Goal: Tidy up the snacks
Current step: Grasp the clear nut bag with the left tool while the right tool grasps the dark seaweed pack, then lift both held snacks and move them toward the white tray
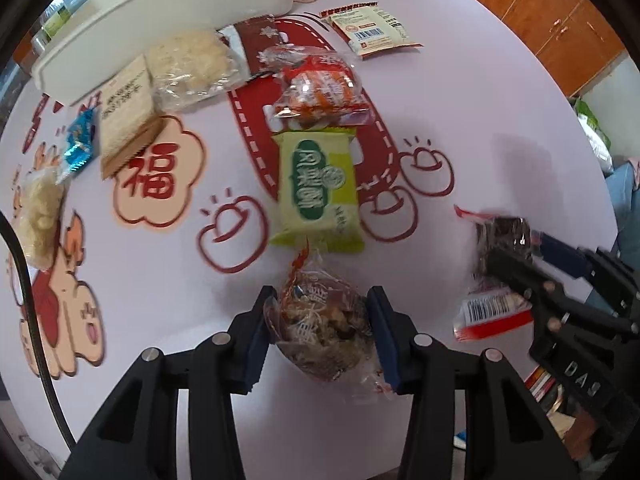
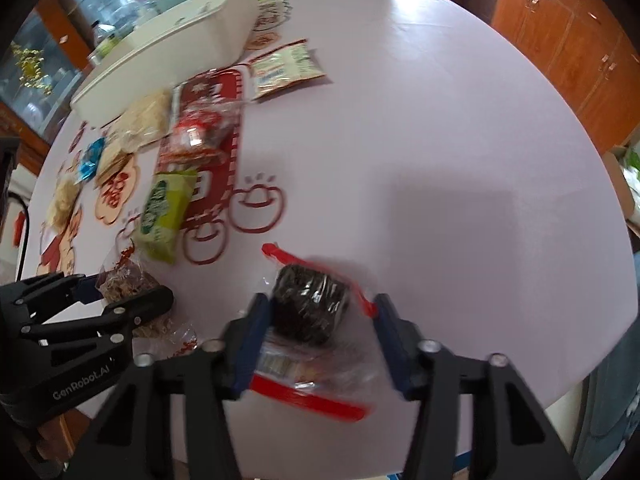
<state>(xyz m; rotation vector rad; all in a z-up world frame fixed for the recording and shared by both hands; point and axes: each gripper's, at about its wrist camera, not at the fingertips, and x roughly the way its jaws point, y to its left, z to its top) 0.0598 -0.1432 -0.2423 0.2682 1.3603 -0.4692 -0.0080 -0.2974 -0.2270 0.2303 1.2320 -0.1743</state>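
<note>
My left gripper (image 1: 322,328) is shut on a clear packet of brown nutty snack (image 1: 324,328) just above the table's near edge. My right gripper (image 2: 318,320) has its jaws wide around a dark snack in a clear red-edged wrapper (image 2: 310,306); the left pad touches it, the right pad stands apart. That packet also shows in the left wrist view (image 1: 502,236). A green pastry packet (image 1: 318,184) lies ahead of the left gripper, with an orange-red packet (image 1: 320,92) beyond it.
A long white tray (image 1: 160,12) stands at the far left. Puffed rice cakes (image 1: 192,64), a tan packet (image 1: 126,112), a blue candy (image 1: 80,140) and a white-red sachet (image 1: 374,28) lie on the printed pink tablecloth (image 1: 480,120). Wooden cabinets (image 2: 568,40) stand behind.
</note>
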